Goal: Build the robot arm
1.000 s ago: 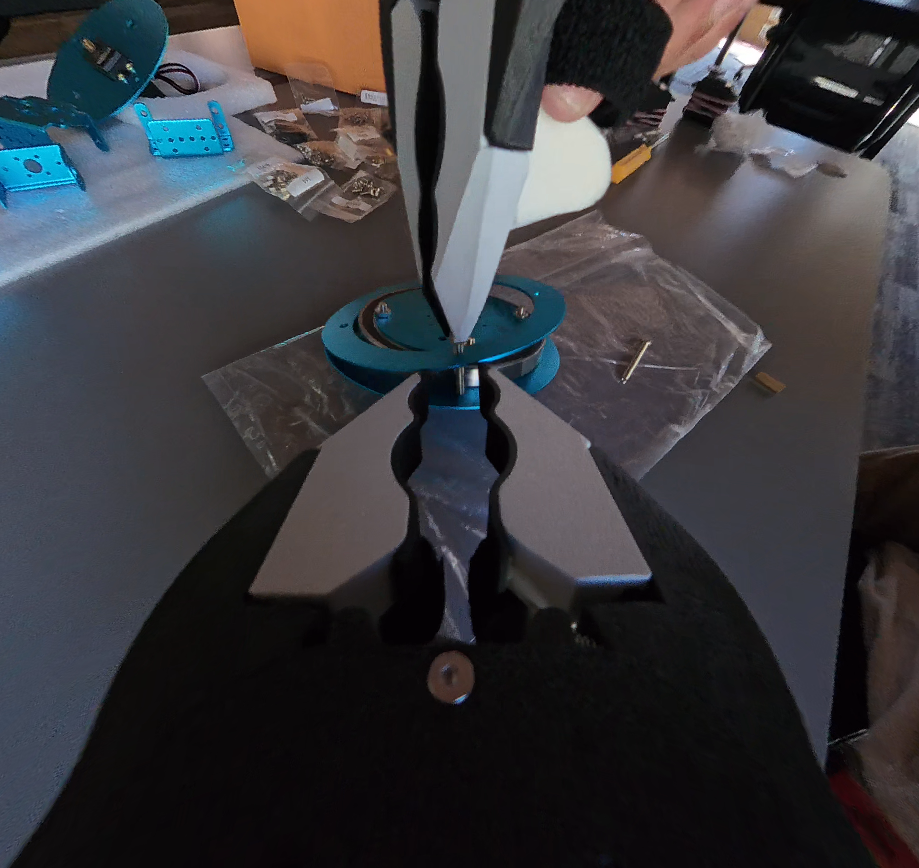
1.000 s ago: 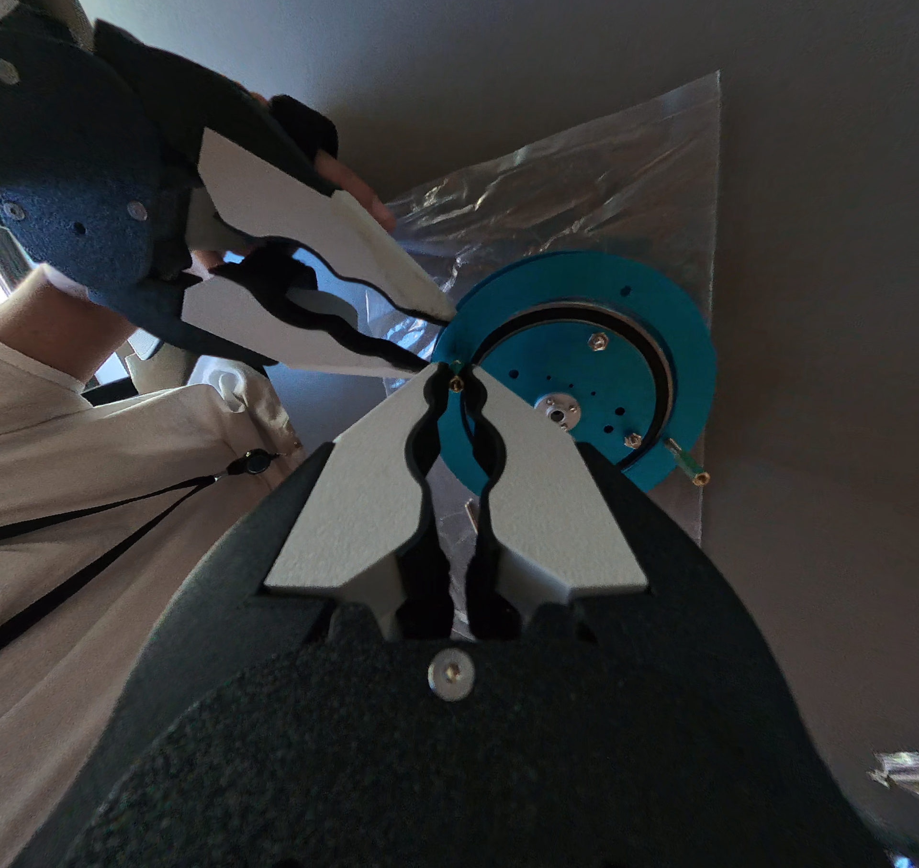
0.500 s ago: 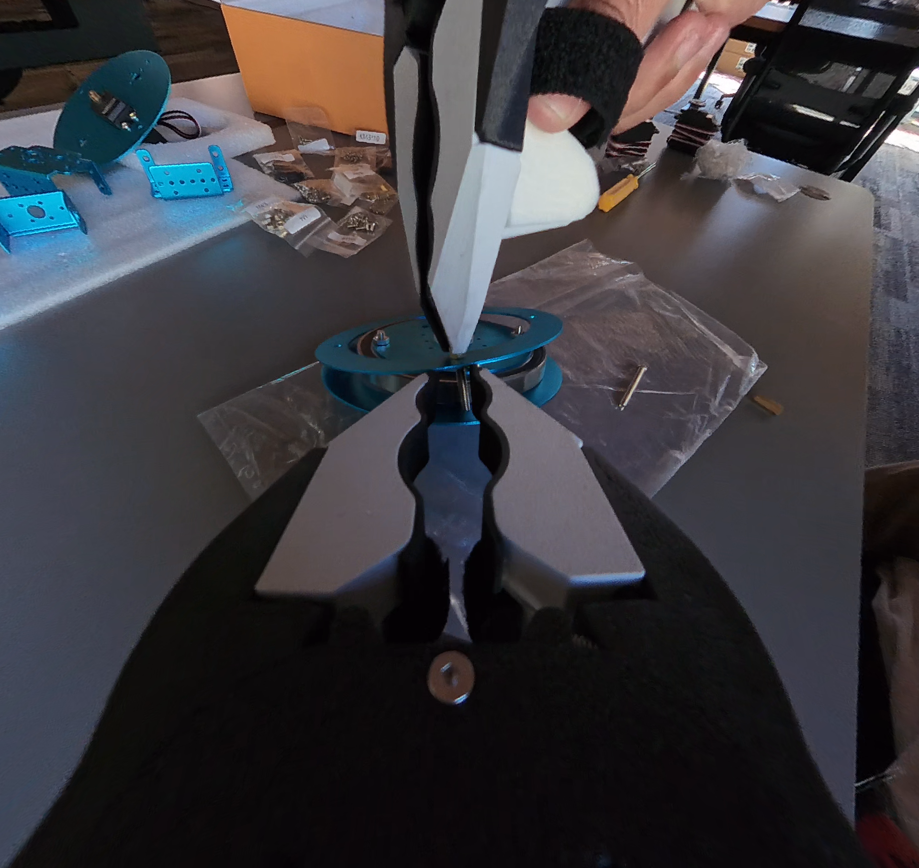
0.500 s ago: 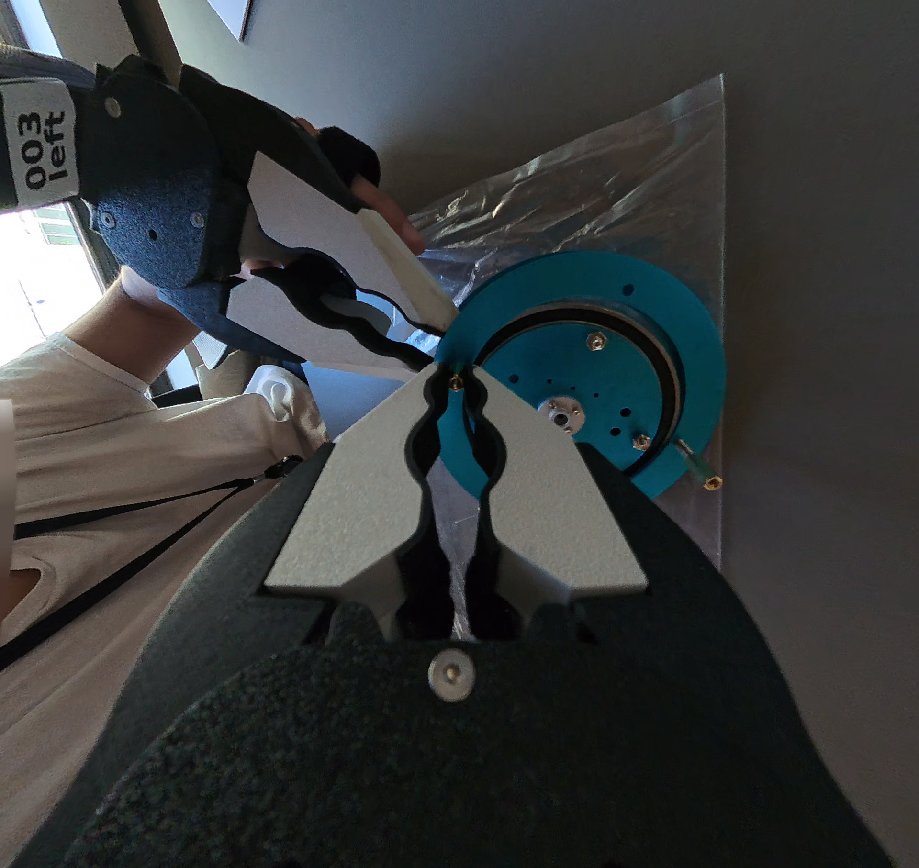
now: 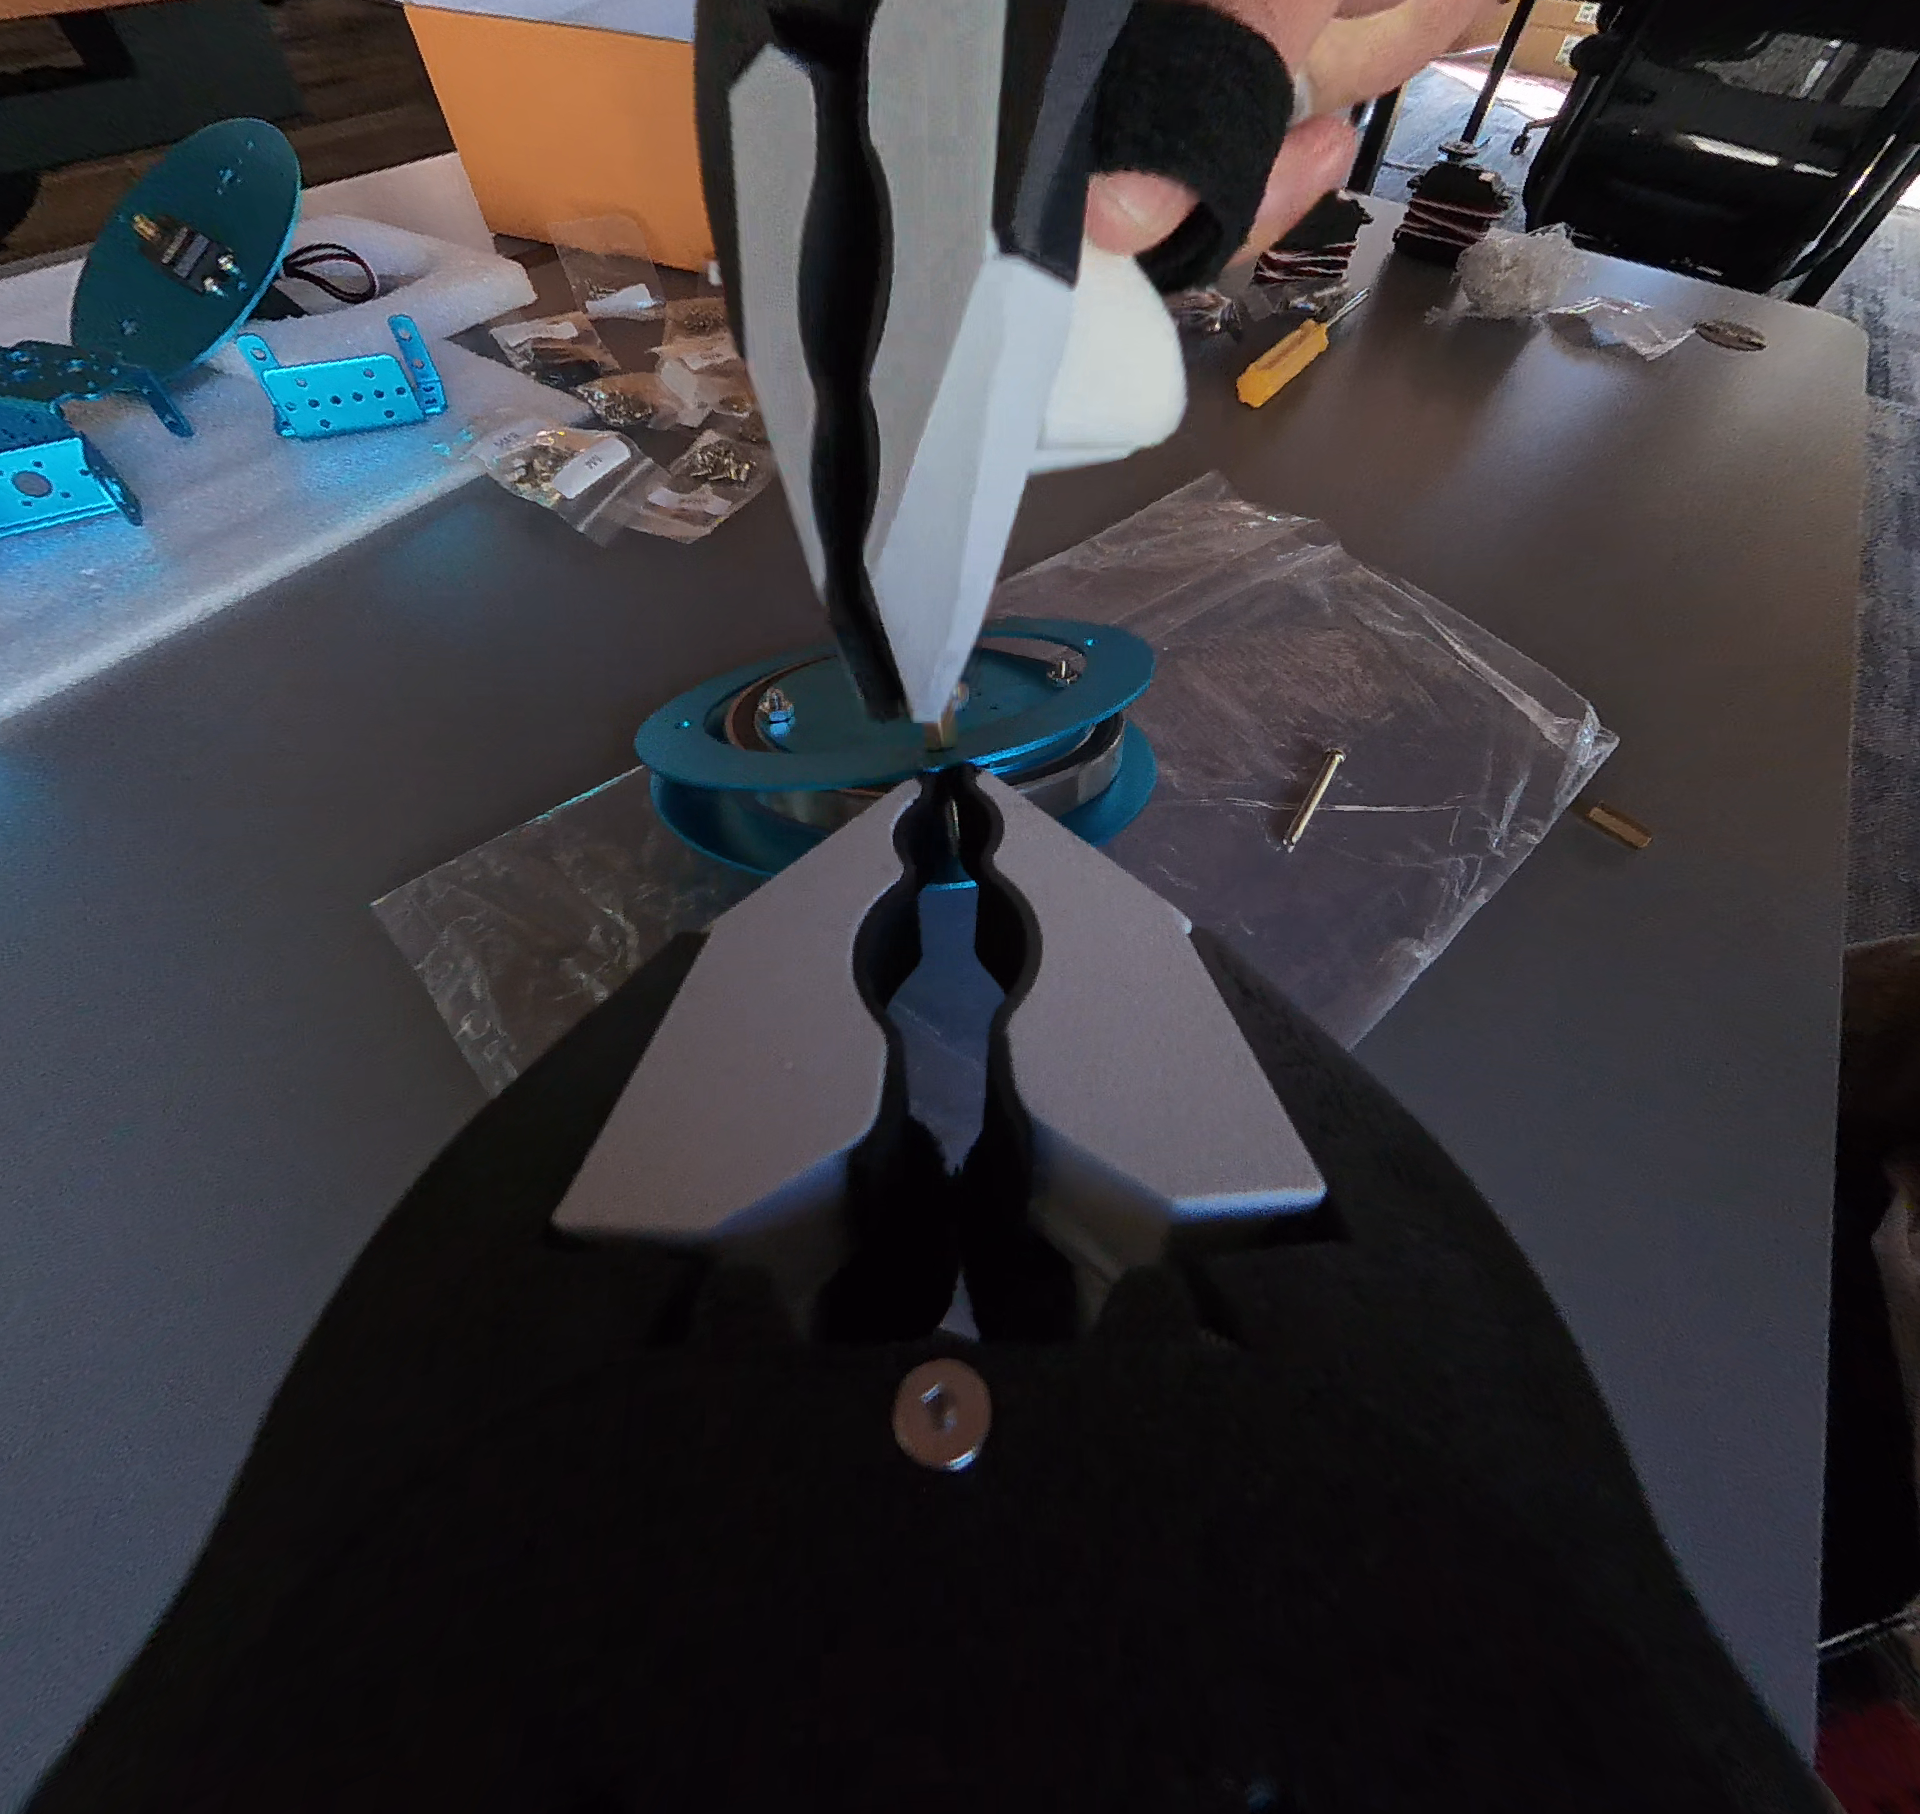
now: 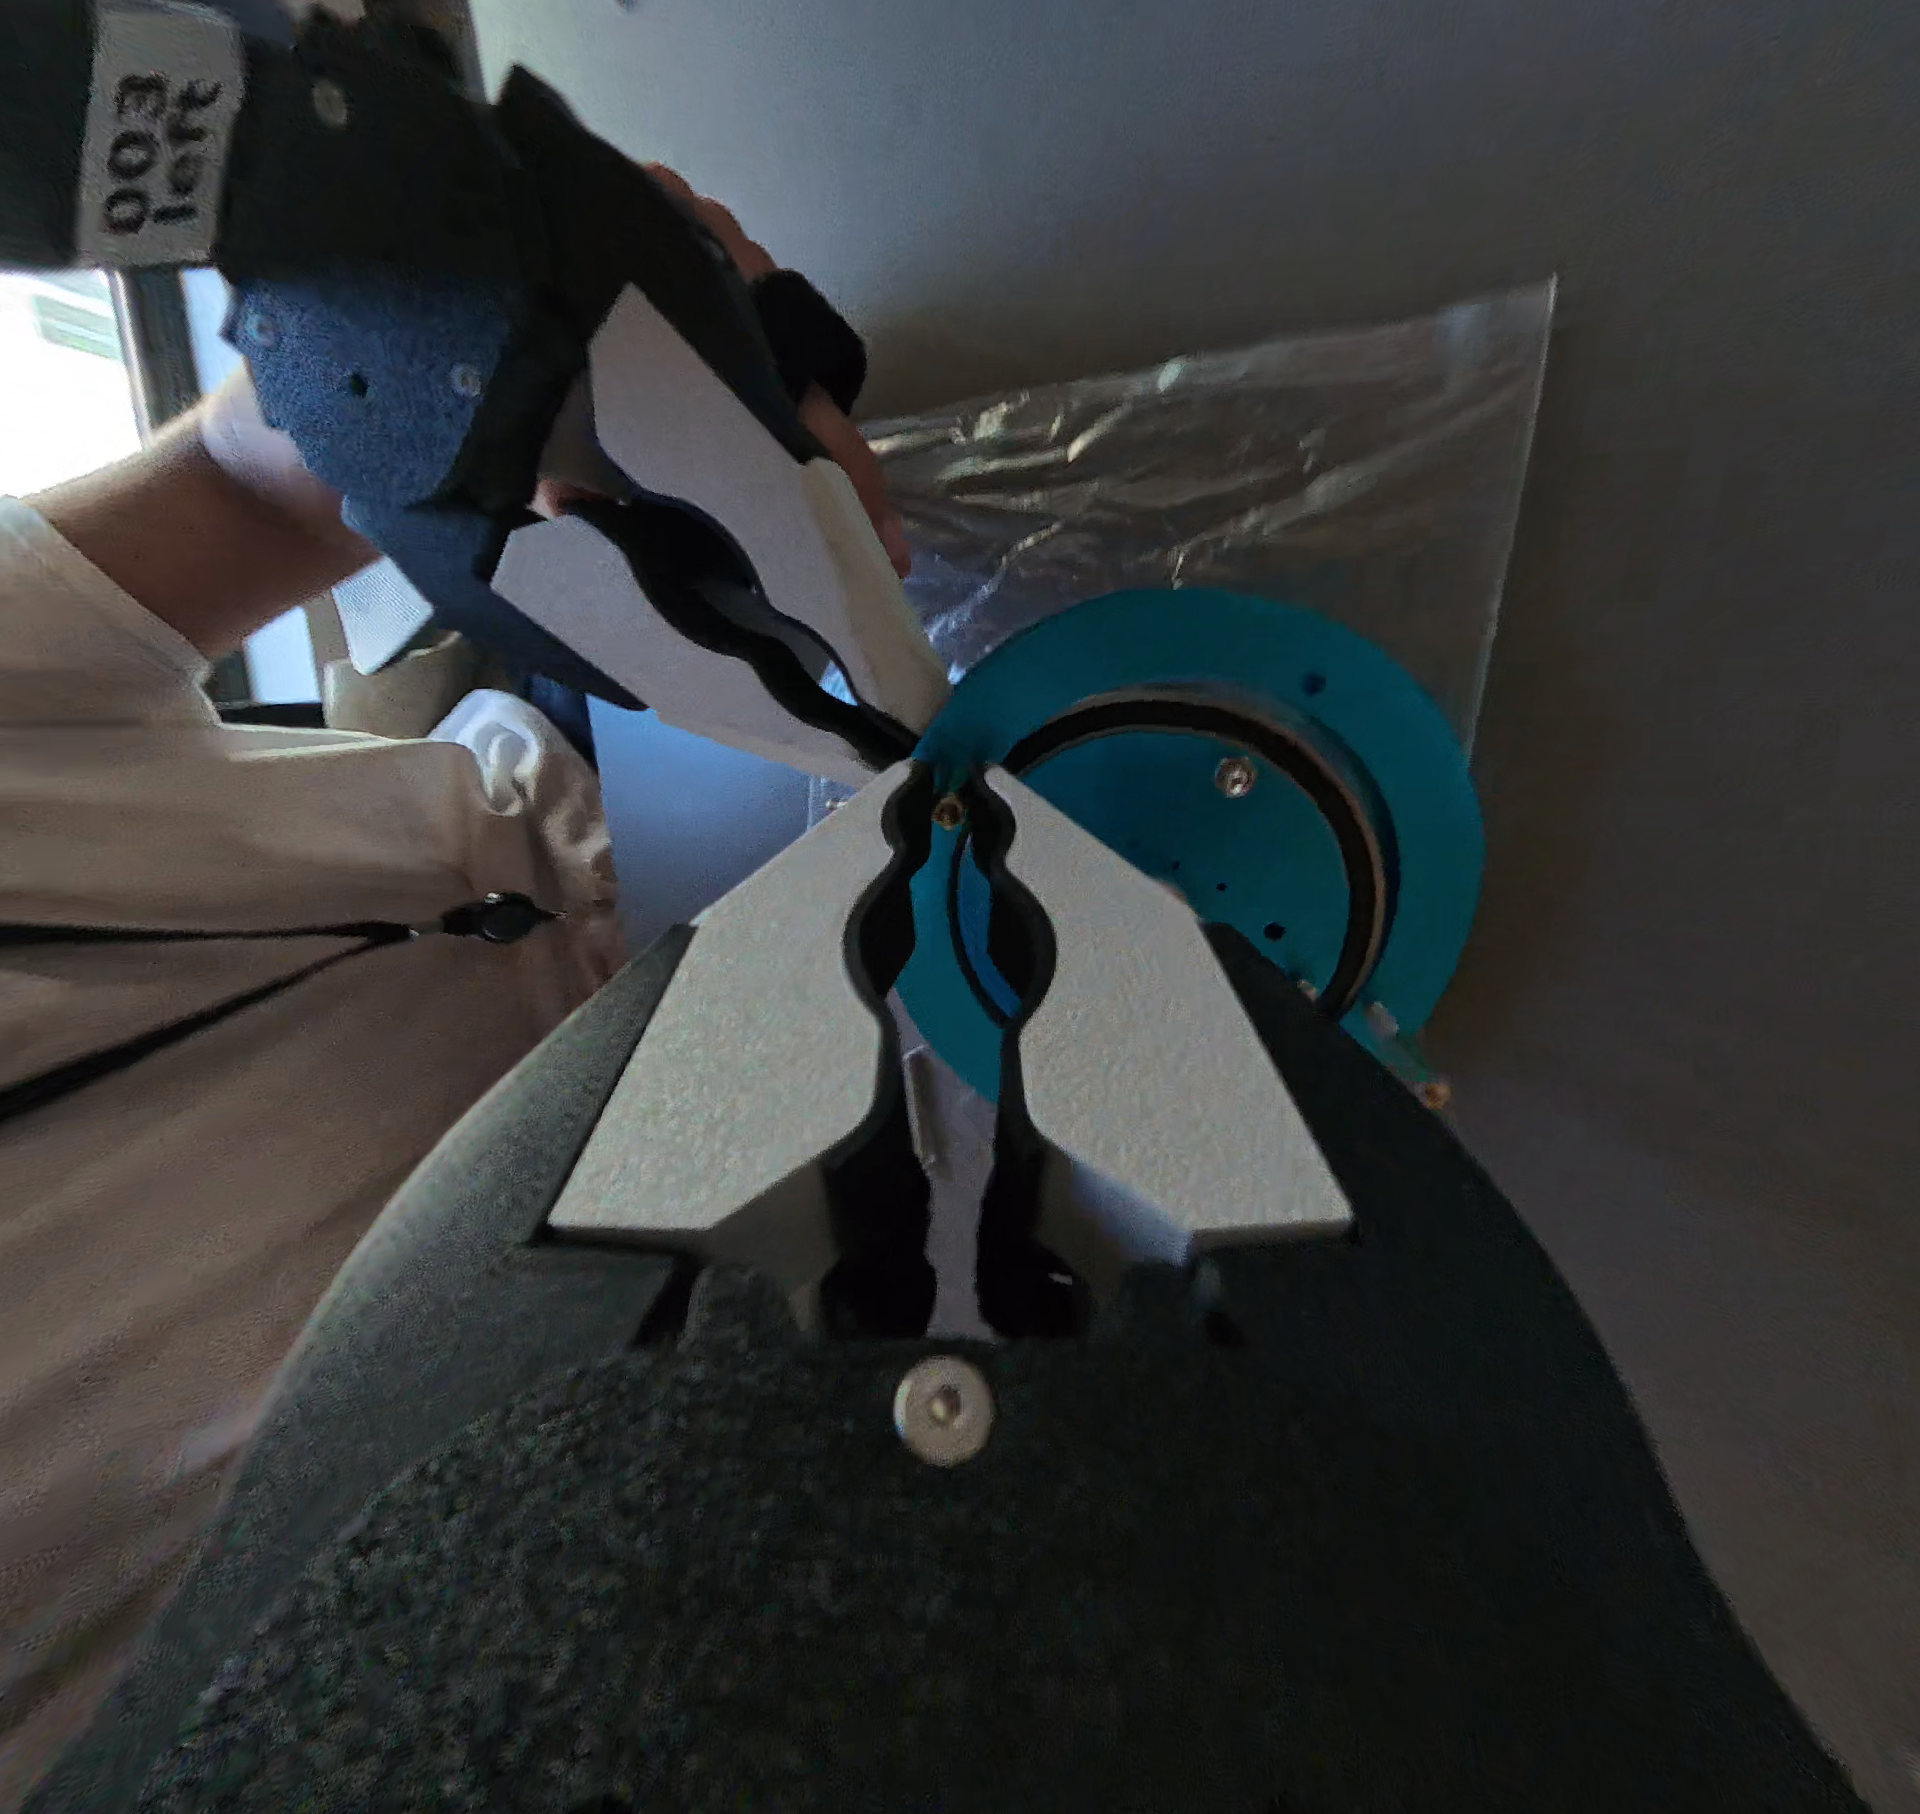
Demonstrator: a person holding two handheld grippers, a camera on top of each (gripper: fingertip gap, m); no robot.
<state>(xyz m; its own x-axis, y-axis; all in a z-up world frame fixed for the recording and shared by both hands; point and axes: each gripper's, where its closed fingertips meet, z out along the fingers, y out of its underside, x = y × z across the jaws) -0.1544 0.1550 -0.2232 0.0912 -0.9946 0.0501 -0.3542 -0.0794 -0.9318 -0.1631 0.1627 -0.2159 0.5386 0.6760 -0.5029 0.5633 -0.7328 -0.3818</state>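
Observation:
A blue round two-disc turntable (image 5: 1039, 668) lies on a clear plastic bag (image 5: 1351, 684) on the grey table. My left gripper (image 5: 948, 790) is level with the gap between the discs at the near rim, shut on a thin screw shaft (image 5: 951, 817) under the upper disc. My right gripper (image 6: 948, 790) comes down from above, shut on a small brass standoff (image 6: 948, 810) on the upper disc's rim (image 6: 1195, 642), right over the screw. The right gripper also shows in the left wrist view (image 5: 914, 715); the left gripper shows in the right wrist view (image 6: 904, 736).
A loose brass screw (image 5: 1311, 796) lies on the bag and a brass standoff (image 5: 1610, 822) on the table beside it. Bags of screws (image 5: 623, 434), blue brackets (image 5: 343, 393), a yellow screwdriver (image 5: 1294, 351), servos (image 5: 1449, 206) and an orange box (image 5: 561, 133) stand behind. A person's torso (image 6: 260, 933) is close. Less than 4 cm separates the two grippers' tips.
My left gripper has dropped lower, so the upper disc now looks nearly edge-on. My right gripper has moved closer over the disc. Both stay shut at the same rim spot.

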